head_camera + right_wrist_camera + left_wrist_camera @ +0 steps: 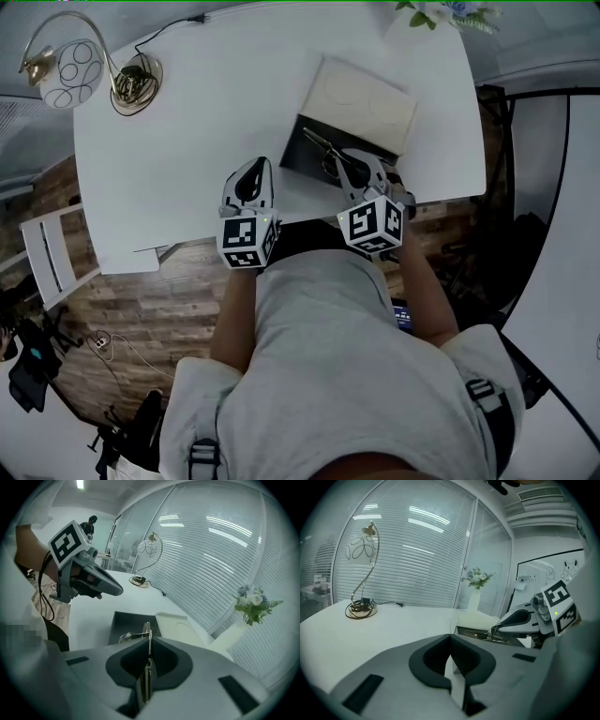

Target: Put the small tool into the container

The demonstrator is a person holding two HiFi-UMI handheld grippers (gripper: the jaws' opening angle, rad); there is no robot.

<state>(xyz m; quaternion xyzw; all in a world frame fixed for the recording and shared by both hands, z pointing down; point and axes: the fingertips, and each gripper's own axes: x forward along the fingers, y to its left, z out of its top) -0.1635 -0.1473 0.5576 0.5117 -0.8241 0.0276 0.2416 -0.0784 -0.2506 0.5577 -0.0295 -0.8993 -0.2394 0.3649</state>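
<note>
A thin metal tool (146, 637) is pinched edge-on between the jaws of my right gripper (147, 641), which is shut on it. In the head view the right gripper (347, 164) hovers at the near right edge of a dark open container (298, 155), and the tool (319, 145) juts out over the container's inside. The same container (133, 620) lies just ahead in the right gripper view. My left gripper (251, 183) rests left of the container, shut and empty. From the left gripper (451, 644) I see the right gripper (513, 620) holding the tool (480, 633) above the container (464, 630).
A pale lid (364, 98) lies against the container's far side. A curved desk lamp (70, 66) with a coiled cord stands at the table's far left. A vase of flowers (441, 11) is at the far right edge. A white chair (52, 253) stands left of the table.
</note>
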